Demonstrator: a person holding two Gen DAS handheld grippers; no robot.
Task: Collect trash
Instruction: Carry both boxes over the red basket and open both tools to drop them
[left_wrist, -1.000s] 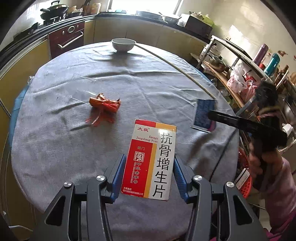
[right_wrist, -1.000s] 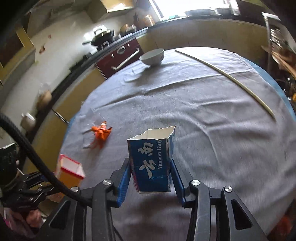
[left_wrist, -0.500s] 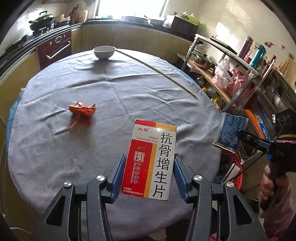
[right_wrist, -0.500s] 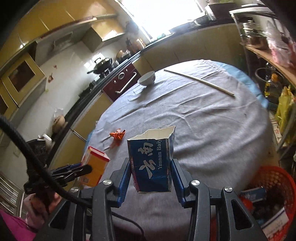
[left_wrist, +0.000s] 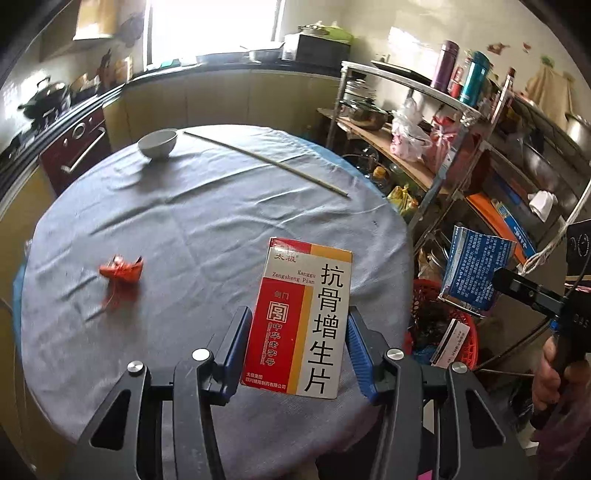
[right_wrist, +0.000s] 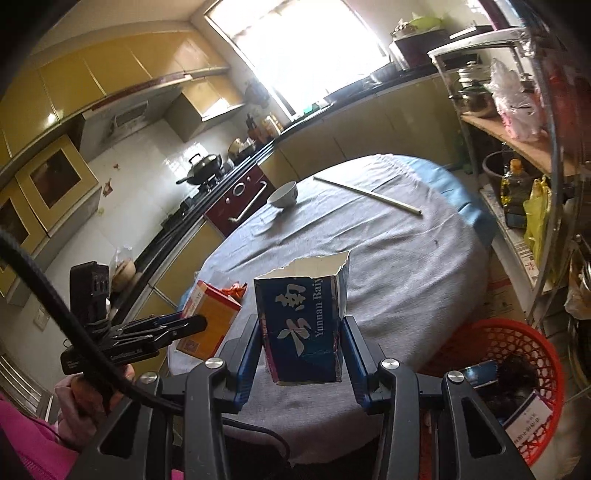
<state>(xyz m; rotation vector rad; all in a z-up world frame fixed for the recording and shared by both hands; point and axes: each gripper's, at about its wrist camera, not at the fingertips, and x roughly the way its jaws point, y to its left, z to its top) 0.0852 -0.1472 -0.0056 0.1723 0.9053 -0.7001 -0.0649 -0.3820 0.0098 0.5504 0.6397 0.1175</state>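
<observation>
both grippers clamp boxes (left_wrist: 301, 321).

Both wrist views look down over the shared round table (left_wrist: 192, 221), close above it.

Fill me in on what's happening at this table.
A person is clearing trash with two handheld grippers. The left gripper is shut on a red and white medicine box; the right gripper is shut on a torn blue carton. A red basket stands beside the table; an orange wrapper remains on it.
</observation>
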